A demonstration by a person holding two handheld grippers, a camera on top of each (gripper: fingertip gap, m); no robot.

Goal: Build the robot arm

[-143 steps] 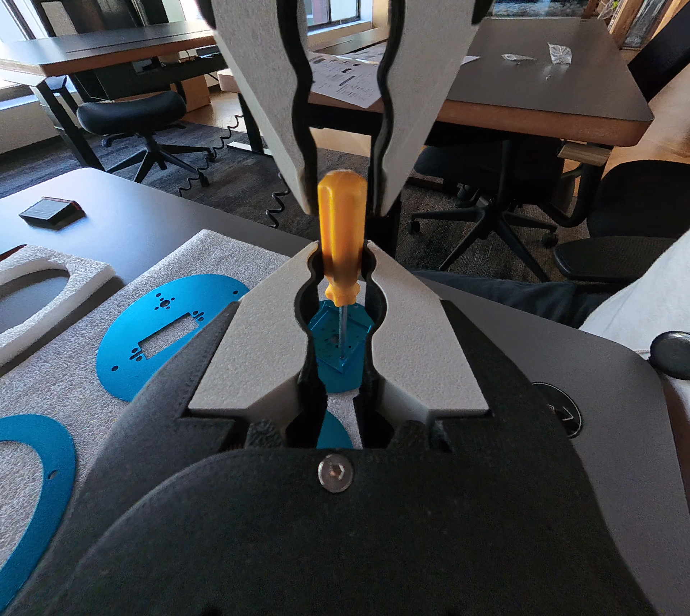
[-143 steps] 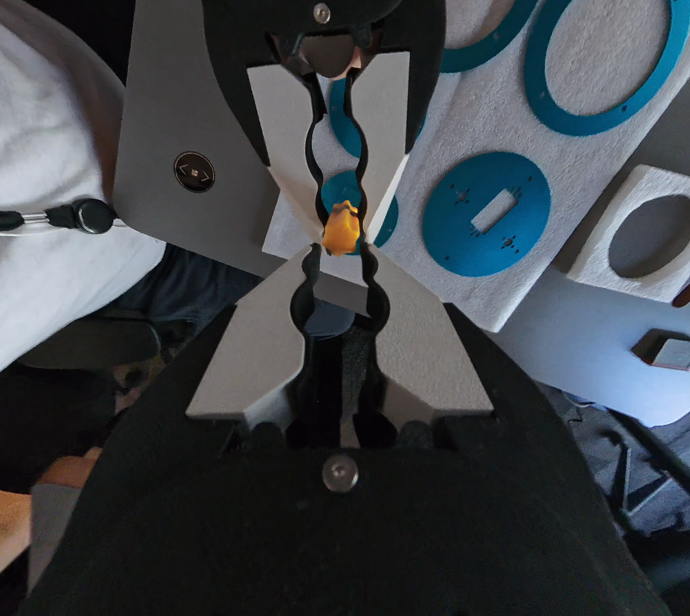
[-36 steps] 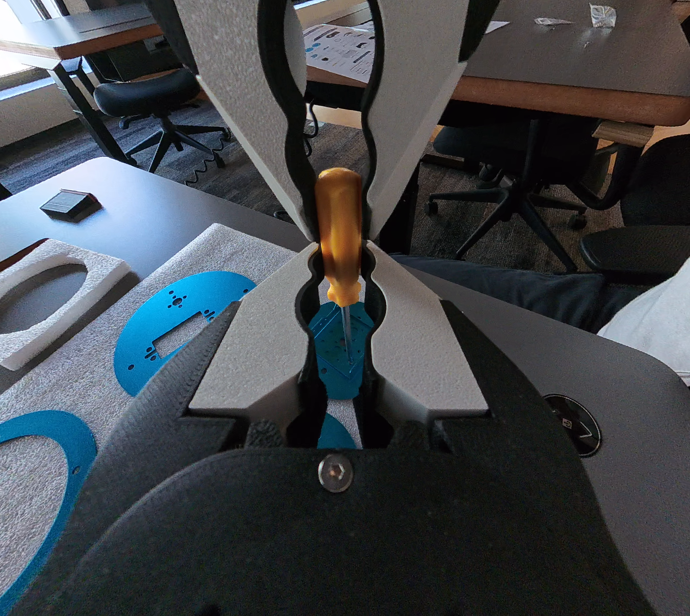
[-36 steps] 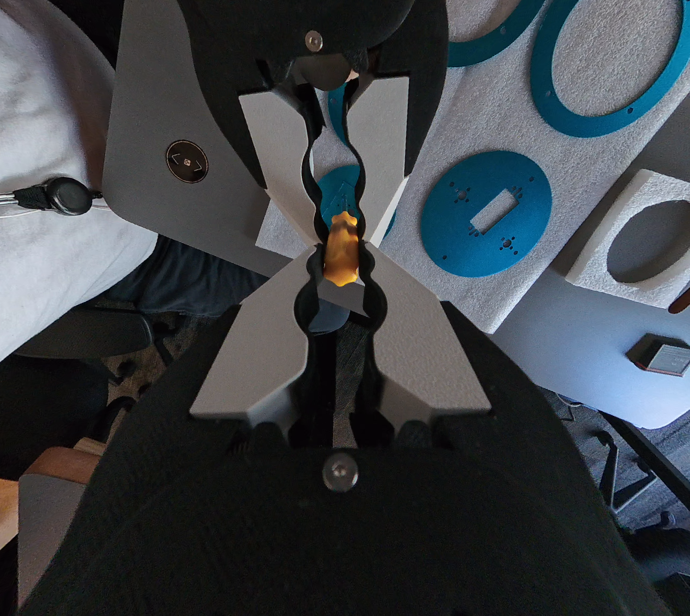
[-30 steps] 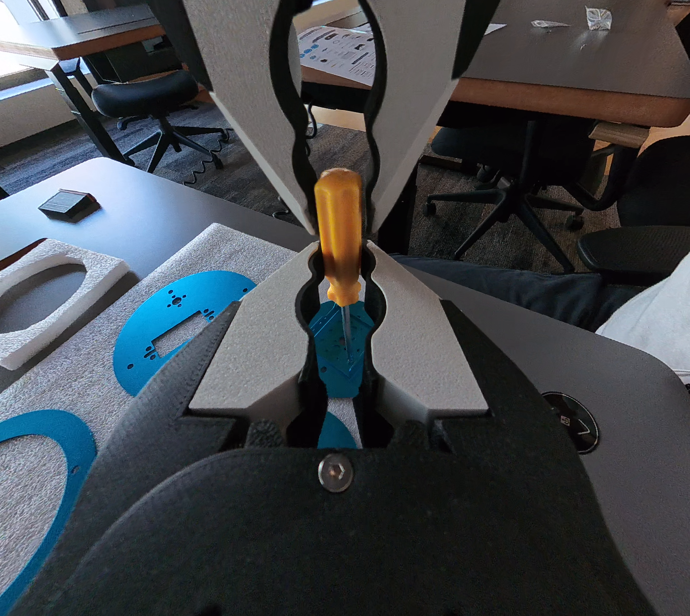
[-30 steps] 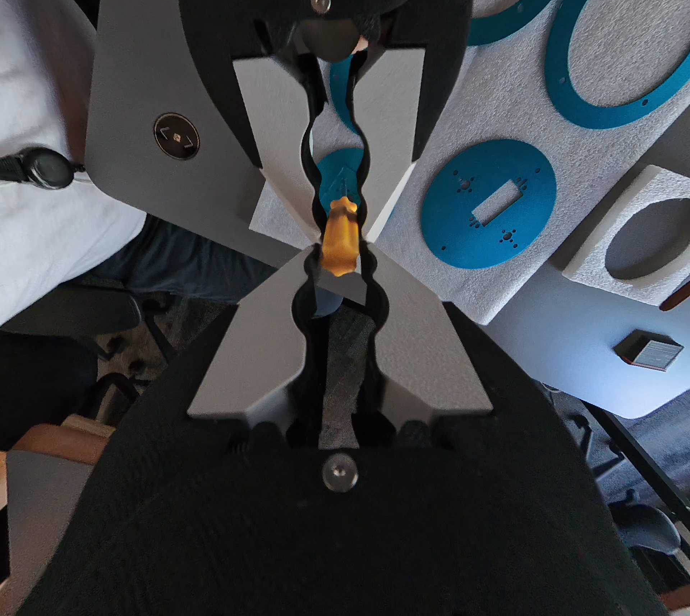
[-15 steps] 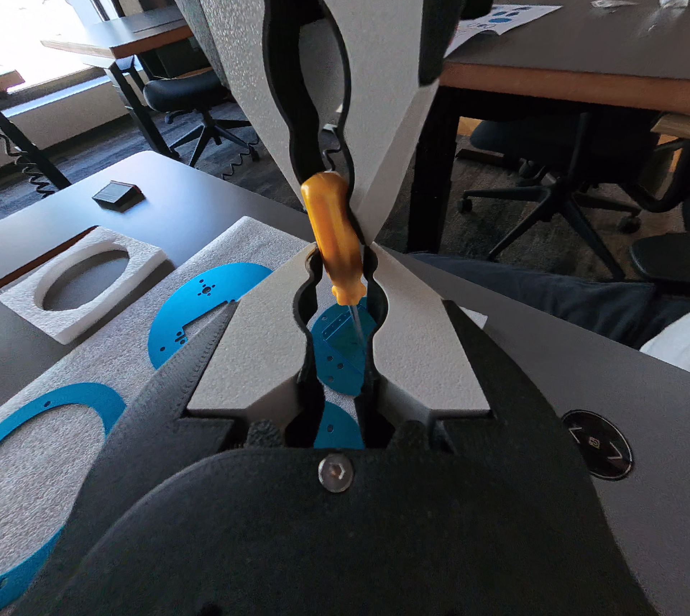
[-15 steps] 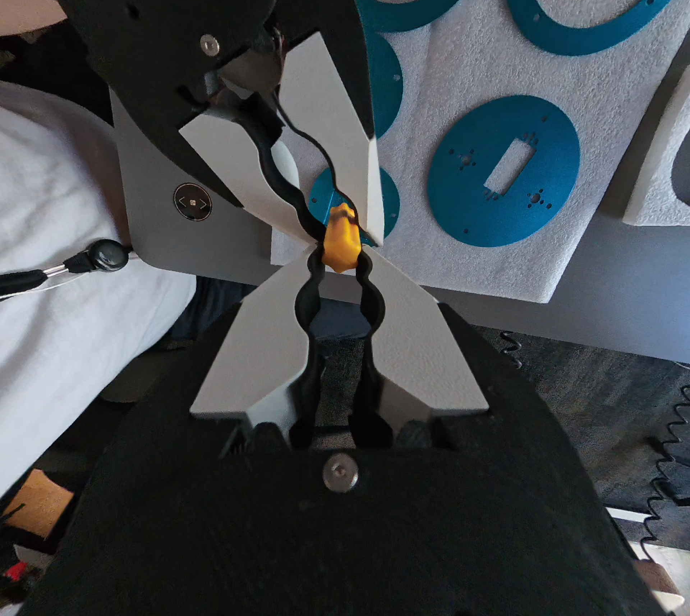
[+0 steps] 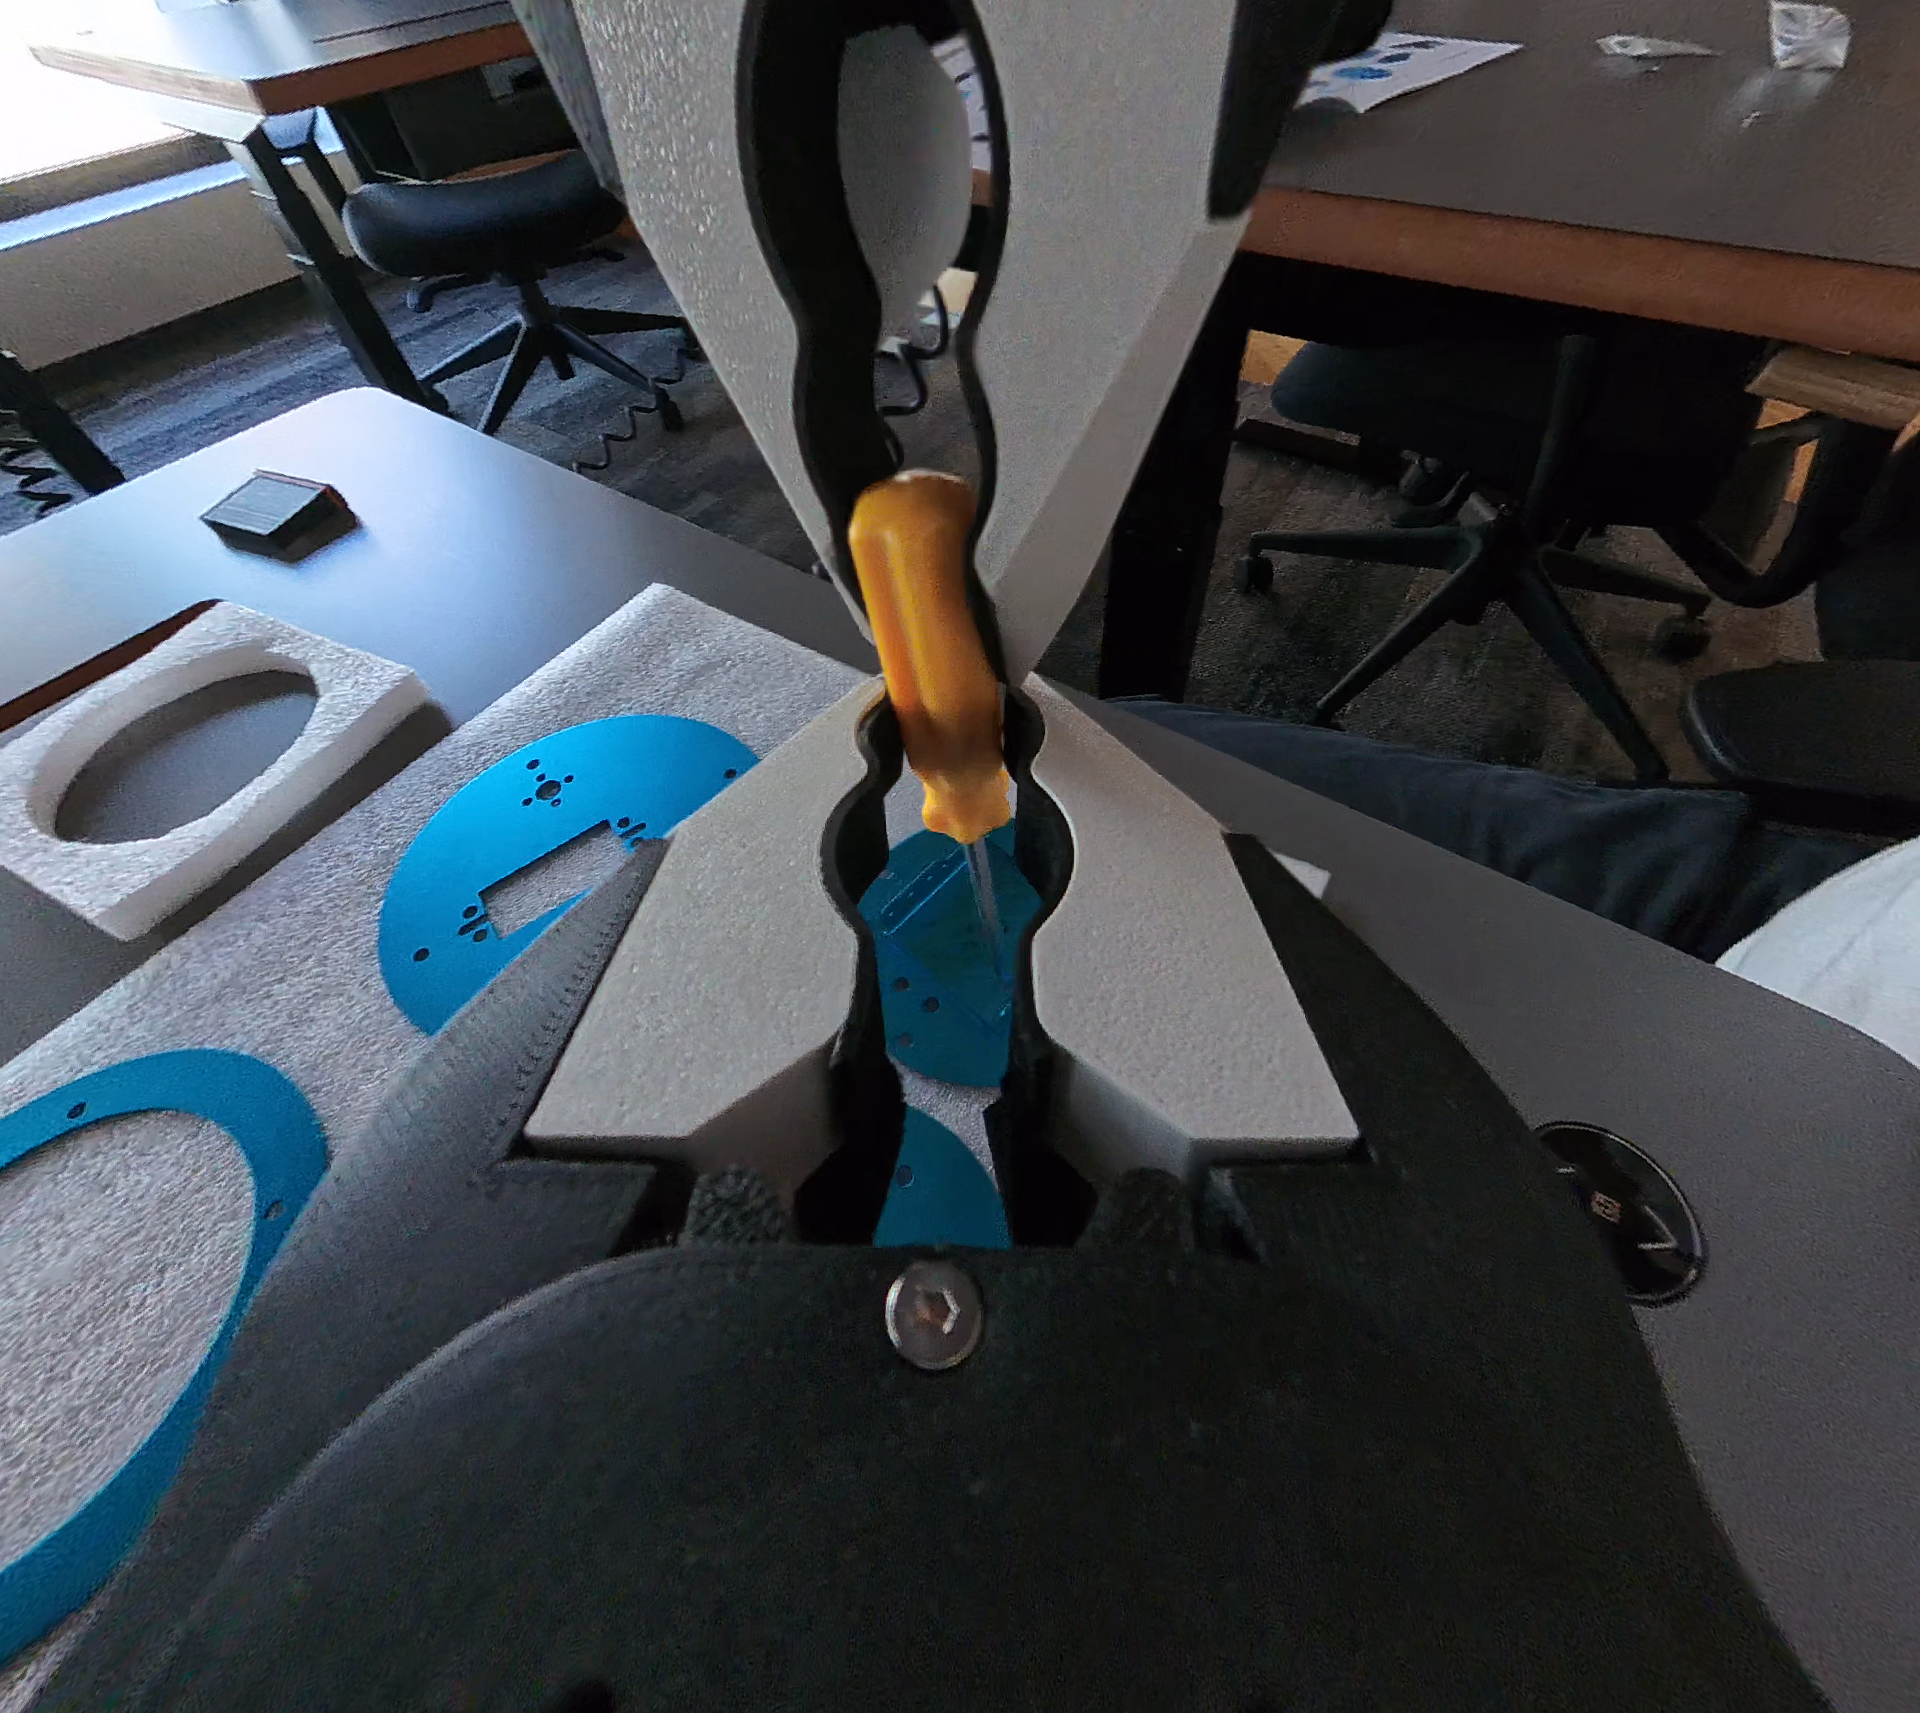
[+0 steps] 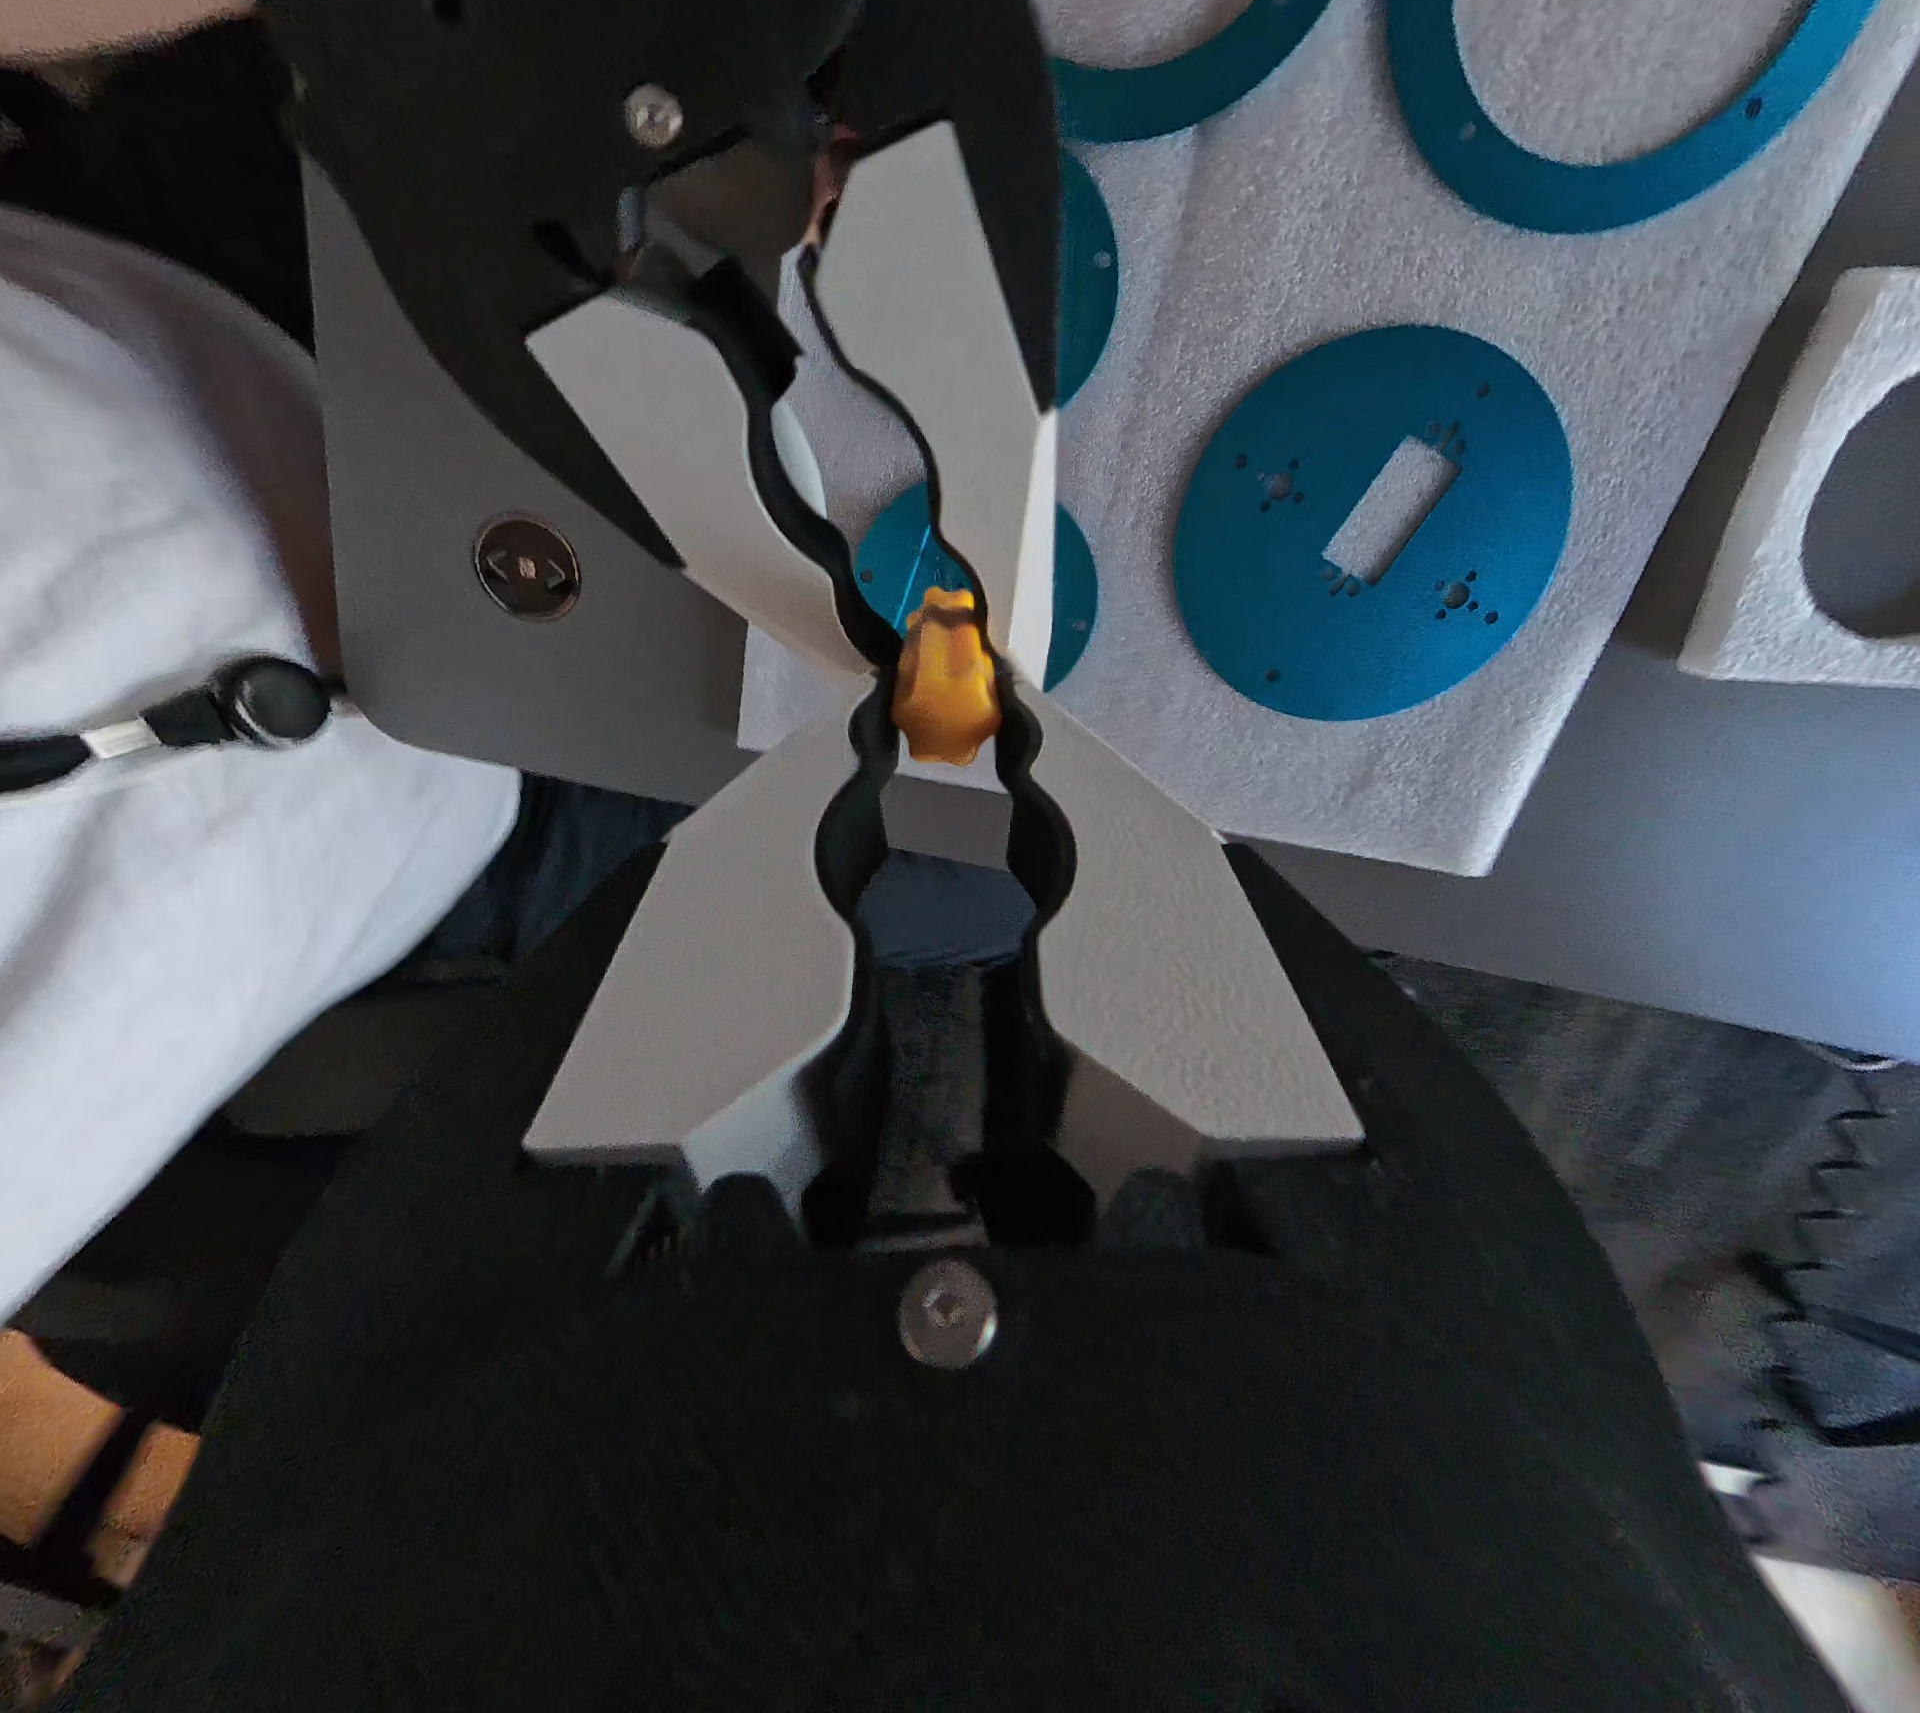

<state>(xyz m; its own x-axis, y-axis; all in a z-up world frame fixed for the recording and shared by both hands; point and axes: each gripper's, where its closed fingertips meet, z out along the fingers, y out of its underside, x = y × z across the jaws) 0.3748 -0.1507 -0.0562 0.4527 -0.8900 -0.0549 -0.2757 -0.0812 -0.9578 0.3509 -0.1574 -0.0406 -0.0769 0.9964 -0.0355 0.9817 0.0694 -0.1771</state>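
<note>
An orange-handled screwdriver (image 9: 920,645) stands nearly upright, its top leaning left. Its thin shaft reaches down to a small blue metal bracket (image 9: 935,936) on a small blue disc (image 9: 940,1040) on a white foam sheet (image 9: 675,655). My left gripper (image 9: 951,697) is shut on the lower handle. My right gripper (image 10: 943,697) comes from above and is shut on the handle's top end (image 10: 943,692). In the left wrist view its fingers (image 9: 1091,209) hang down over the handle. The shaft tip is hidden behind my left fingers.
A blue disc with a rectangular hole (image 9: 540,842), blue rings (image 10: 1642,177) and a foam block with an oval hole (image 9: 208,759) lie left of the bracket. A small black box (image 9: 275,512) sits farther off. A person in white (image 10: 156,832) sits at the desk edge. Office chairs (image 9: 1507,541) stand beyond. The tips of both grippers are at nearly the same place.
Both grippers have tilted and swung together with the screwdriver; its top now leans left. In the right wrist view the left gripper has turned from straight above to the upper left.
</note>
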